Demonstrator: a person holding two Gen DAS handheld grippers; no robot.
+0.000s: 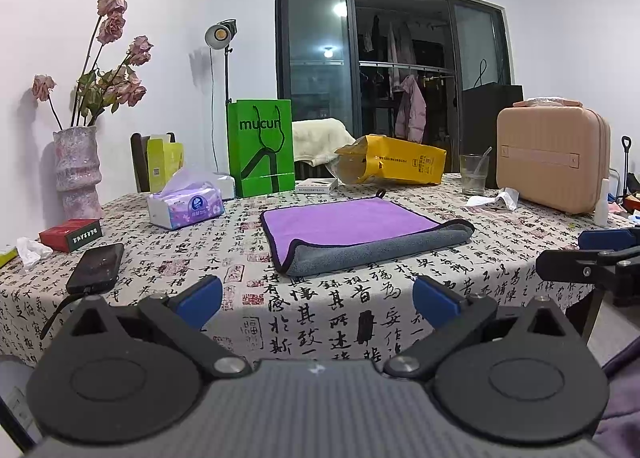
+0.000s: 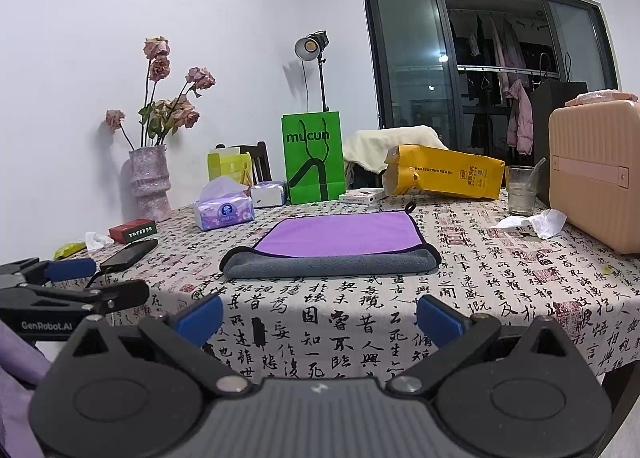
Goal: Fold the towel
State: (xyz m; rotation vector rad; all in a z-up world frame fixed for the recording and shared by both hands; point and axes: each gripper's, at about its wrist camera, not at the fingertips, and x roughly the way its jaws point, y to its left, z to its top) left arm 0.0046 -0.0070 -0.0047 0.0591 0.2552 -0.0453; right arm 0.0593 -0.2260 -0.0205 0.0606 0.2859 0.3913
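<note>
A purple towel [image 1: 344, 224] with a grey underside lies on the table, its near edge folded over so a grey band faces me; it also shows in the right wrist view [image 2: 340, 234]. My left gripper [image 1: 318, 298] is open and empty, held back from the towel over the table's front edge. My right gripper [image 2: 320, 318] is open and empty, also short of the towel. The right gripper shows at the right edge of the left wrist view [image 1: 600, 254]; the left gripper shows at the left of the right wrist view [image 2: 72, 282].
The table has a calligraphy-print cloth [image 1: 360, 298]. On it are a tissue pack [image 1: 186, 206], a phone [image 1: 96, 266], a red box [image 1: 70, 234], a vase [image 1: 78, 174], a green bag [image 1: 262, 146], a yellow bag [image 1: 396, 160], a glass [image 1: 474, 174], crumpled tissue [image 1: 496, 200] and a pink case [image 1: 554, 158].
</note>
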